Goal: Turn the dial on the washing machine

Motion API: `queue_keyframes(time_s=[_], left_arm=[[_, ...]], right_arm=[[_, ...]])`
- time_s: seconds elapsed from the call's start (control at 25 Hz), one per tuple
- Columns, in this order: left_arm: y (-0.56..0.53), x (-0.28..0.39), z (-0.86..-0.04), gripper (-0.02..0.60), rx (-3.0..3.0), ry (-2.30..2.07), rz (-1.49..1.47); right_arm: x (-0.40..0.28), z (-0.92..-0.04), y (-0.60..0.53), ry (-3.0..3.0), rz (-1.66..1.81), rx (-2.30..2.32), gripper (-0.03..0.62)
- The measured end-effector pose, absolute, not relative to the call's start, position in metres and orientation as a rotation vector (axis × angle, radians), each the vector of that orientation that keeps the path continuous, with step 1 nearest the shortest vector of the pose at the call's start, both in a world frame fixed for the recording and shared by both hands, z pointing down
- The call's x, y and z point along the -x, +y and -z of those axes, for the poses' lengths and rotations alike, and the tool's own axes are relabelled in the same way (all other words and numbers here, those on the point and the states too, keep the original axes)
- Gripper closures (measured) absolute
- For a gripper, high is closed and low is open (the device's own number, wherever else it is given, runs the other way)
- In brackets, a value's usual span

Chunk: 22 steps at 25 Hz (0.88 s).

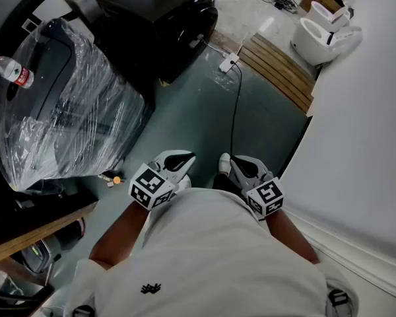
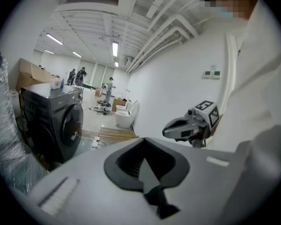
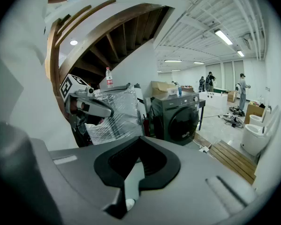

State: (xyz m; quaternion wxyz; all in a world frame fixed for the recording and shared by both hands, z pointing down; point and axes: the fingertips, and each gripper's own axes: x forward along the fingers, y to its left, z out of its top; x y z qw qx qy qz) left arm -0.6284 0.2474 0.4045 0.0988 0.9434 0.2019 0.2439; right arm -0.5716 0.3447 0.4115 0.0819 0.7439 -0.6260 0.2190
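The dark washing machine (image 1: pixel 162 25) stands a few steps ahead on the left, its round door (image 3: pixel 183 122) facing the open floor. Its dial is too small to make out in any view. Both grippers are held close to the person's chest, far from the machine. My left gripper (image 1: pixel 178 164) points forward with its jaws together and nothing between them (image 2: pixel 143 140). Just to its right, my right gripper (image 1: pixel 232 166) is likewise shut and empty (image 3: pixel 139 142). Each gripper shows in the other's view: the right gripper (image 2: pixel 171 130) and the left gripper (image 3: pixel 107 112).
A plastic-wrapped appliance (image 1: pixel 59 111) with a water bottle (image 1: pixel 12 71) on top stands at the left, nearer than the machine. A power strip (image 1: pixel 229 63) and its cable lie on the floor ahead. A wooden pallet (image 1: pixel 280 71), toilets (image 1: pixel 323 35) and a white wall (image 1: pixel 369 124) are to the right.
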Motion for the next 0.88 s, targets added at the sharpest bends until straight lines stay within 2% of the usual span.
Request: queue_keyframes(time_s=[0.36, 0.88], left_arm=[[0.274, 0.544, -0.405, 0.525, -2.795, 0.563, -0.745], [0.323, 0.376, -0.398, 0.525, -2.8, 0.539, -0.72]], right_arm=[[0.488, -0.415, 0.366, -1.917, -0.659, -2.213, 0.594], [0.329, -0.434, 0.404, -1.943, -0.662, -2.166, 0.591]])
